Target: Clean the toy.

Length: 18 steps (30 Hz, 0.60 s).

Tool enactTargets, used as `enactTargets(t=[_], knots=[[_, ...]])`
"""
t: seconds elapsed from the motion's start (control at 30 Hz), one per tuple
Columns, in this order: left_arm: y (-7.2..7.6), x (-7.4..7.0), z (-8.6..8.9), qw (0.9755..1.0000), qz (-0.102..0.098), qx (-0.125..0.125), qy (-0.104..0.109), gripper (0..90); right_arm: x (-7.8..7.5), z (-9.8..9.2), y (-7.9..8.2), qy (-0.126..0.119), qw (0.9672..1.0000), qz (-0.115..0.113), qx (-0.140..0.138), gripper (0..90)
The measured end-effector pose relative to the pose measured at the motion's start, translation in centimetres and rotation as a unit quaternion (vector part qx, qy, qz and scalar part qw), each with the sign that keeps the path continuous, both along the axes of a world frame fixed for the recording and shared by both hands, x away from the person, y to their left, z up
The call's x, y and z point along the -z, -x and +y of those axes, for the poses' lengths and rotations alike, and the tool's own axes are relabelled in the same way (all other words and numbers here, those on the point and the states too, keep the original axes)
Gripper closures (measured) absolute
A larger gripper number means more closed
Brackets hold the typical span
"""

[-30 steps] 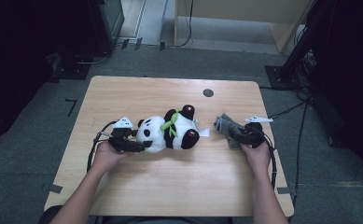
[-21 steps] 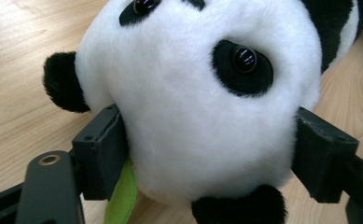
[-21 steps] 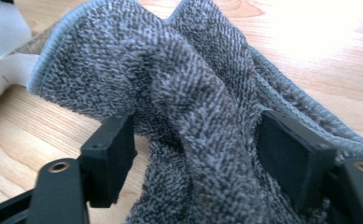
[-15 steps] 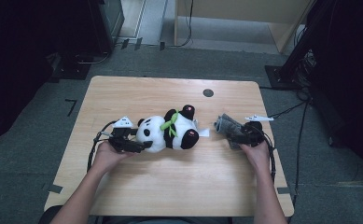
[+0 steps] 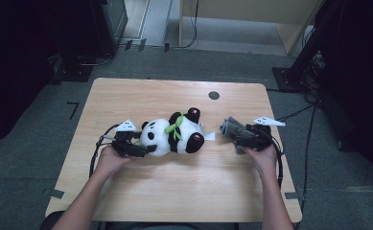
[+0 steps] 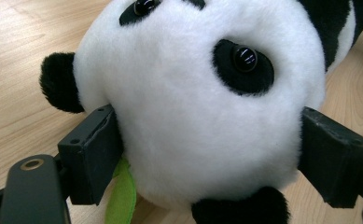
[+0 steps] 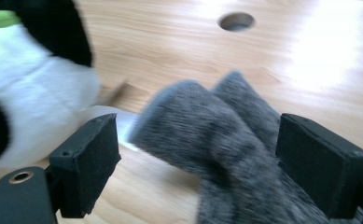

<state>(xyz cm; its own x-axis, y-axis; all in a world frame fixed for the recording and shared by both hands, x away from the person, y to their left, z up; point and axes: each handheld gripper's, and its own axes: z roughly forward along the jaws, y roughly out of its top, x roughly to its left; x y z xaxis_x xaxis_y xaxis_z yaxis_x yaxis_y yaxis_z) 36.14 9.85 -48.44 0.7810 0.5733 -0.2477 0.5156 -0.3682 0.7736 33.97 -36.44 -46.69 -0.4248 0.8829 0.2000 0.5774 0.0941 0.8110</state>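
— Since a second ago our right tool (image 5: 228,128) has lifted a little off the tabletop (image 5: 174,191) with the grey fuzzy cloth (image 5: 234,128), and its jaws have just been opening; the plush panda (image 5: 172,136) lies where it lay.

— Agreed. In the right gripper view the grey cloth sits between the two black jaws, touching the right one, with a gap at the left one. We'd call that tool spread, not pinching.

— And our left tool (image 5: 145,148)?

— Its jaws have just been opening too. The left gripper view shows the panda's white head (image 6: 193,107) between them, the pads right at the fur on both sides; whether they press we cannot tell.

— Where does the panda rest?

— On its side near the middle of the tabletop, head toward our left hand (image 5: 110,160), green scarf (image 5: 174,127) round its neck, the cloth just beside its feet.
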Motion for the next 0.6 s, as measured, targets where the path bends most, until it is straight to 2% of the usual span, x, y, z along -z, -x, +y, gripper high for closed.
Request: enactTargets(t=[0.23,0.43,0.6], knots=[[0.1,0.0,-0.1,1.0000,-0.002,-0.001,-0.003,15.0,-0.6,2.1,0.8,-0.003,0.9992,-0.006,-0.040,14.0],[0.1,0.0,-0.1,1.0000,-0.001,-0.003,0.000,14.5,-1.1,4.0,1.3,-0.021,0.9964,-0.017,-0.080,13.9],[0.1,0.0,0.0,1.0000,-0.004,-0.003,0.000,14.3,-1.1,6.3,1.7,-0.001,0.9923,-0.025,-0.121,11.3]])
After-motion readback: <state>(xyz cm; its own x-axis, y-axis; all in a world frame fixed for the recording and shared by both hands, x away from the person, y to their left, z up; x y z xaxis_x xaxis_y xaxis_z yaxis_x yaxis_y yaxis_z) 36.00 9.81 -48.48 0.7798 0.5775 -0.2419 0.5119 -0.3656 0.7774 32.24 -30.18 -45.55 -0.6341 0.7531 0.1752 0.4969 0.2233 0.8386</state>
